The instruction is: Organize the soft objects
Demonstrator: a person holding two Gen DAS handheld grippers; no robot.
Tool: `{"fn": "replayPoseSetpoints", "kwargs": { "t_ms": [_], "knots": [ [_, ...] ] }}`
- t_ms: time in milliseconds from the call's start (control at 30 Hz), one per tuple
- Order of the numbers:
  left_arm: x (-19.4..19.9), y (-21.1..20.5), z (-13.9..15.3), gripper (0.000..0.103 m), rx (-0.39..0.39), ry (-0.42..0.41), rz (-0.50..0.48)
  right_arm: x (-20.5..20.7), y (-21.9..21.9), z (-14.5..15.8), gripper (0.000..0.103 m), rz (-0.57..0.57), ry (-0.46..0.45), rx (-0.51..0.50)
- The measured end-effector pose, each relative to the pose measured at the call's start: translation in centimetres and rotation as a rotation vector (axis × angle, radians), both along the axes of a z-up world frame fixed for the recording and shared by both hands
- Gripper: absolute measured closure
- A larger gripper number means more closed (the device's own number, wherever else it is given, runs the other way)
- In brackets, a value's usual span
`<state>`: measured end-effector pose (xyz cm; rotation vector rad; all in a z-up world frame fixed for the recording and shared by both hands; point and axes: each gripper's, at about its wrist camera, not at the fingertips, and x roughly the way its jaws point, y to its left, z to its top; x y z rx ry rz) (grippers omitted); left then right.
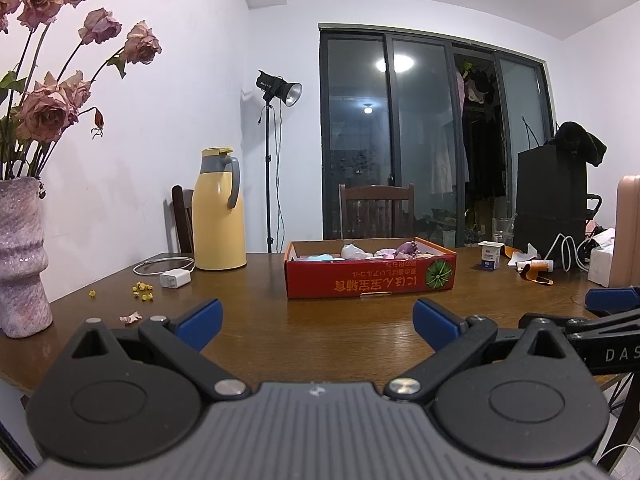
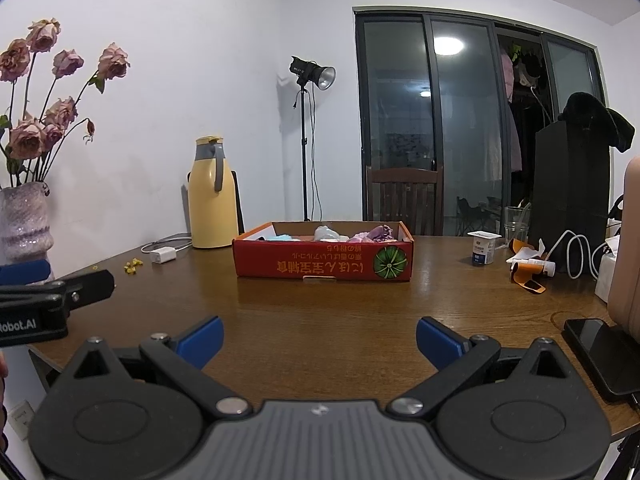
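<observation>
Left tool point(image 1: 318, 320) spread, empty | right tool point(image 2: 320, 338) spread, empty | red box point(image 2: 320, 266) long axis crosswise

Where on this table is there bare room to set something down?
Bare wood lies between the red box and both grippers. The right edge is crowded: yogurt cup, cables, phone. A charger sits by the thermos.

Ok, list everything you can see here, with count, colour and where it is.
box: one, red, table centre, holding pastel soft objects
table: one, brown wood
flask: one, yellow, left of box
vase: one, lilac, far left, dried pink roses
charger: one, white, by flask
yogurt cup: one, white, right of box
phone: one, black, right edge
left tongs: blue pads, open, empty
right tongs: blue pads, open, empty
</observation>
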<state>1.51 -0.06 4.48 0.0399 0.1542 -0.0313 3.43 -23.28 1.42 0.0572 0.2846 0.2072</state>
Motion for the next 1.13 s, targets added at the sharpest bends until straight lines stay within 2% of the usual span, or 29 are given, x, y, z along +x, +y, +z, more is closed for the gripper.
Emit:
{"fn": "replayPoseSetpoints", "kwargs": {
  "t_ms": [1133],
  "knots": [
    [-0.57,-0.38,-0.14,0.000,0.028,-0.054,0.007,-0.19,0.21,-0.05,0.000,0.004,-0.005,0.001]
  ]
}}
